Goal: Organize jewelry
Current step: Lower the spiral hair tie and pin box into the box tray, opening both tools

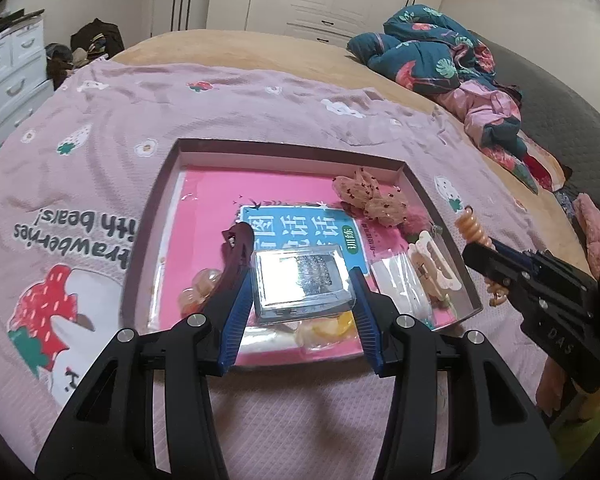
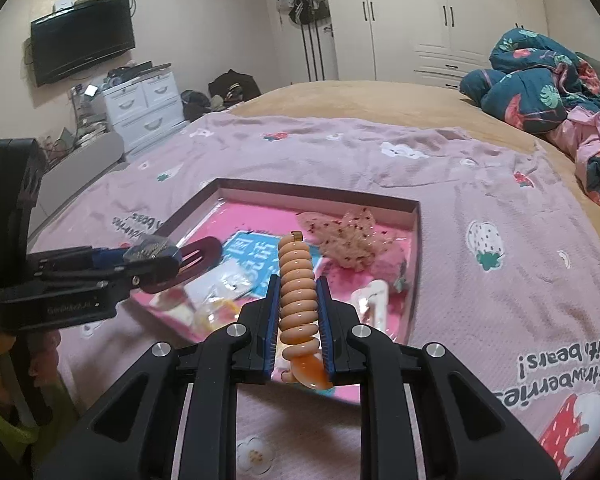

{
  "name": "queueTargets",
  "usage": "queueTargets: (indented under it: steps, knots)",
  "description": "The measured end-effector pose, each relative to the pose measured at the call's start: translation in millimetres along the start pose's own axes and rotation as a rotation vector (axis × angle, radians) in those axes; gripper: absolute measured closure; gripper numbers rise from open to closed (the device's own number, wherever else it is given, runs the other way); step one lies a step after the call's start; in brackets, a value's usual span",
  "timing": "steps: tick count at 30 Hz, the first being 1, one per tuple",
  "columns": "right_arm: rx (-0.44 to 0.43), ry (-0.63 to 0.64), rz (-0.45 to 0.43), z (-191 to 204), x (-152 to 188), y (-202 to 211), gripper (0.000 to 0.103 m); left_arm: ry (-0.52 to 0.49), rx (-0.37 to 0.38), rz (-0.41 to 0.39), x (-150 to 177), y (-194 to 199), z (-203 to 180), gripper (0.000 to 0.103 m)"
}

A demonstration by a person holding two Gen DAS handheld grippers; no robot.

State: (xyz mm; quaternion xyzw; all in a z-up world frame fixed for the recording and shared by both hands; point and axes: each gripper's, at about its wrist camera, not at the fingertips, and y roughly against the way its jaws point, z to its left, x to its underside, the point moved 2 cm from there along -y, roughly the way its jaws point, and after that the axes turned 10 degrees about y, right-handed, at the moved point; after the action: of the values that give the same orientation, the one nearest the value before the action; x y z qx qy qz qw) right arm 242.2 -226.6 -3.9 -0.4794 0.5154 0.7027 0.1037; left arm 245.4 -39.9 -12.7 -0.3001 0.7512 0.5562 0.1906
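A wide bed (image 1: 260,46) with a tan cover carries everything. Spread across its near half lies a pink blanket (image 1: 220,116) printed with strawberries, flowers and the words "strawberries with bears!". A shallow dark-rimmed tray (image 1: 292,147) sits directly on the blanket near the middle of the left wrist view, its open side up and its pink lining showing. Toward two o'clock from the tray, a crumpled teal floral quilt (image 1: 432,48) is heaped on the tan cover, with a bunched pink garment (image 1: 488,108) just beside it at three o'clock.
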Motion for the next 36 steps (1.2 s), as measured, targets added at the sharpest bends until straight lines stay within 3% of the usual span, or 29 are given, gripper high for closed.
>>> queueTargets:
  steps: [12, 36]
  knots:
    - [0.026, -0.037, 0.034, -15, 1, -24, 0.086, -0.028, -0.012, 0.041, -1, -33, -5, 0.064]
    - [-0.063, 0.021, 0.144, 22, 18, -69, 0.085, -0.009, -0.035, 0.056, -1, -52, 10, 0.063]
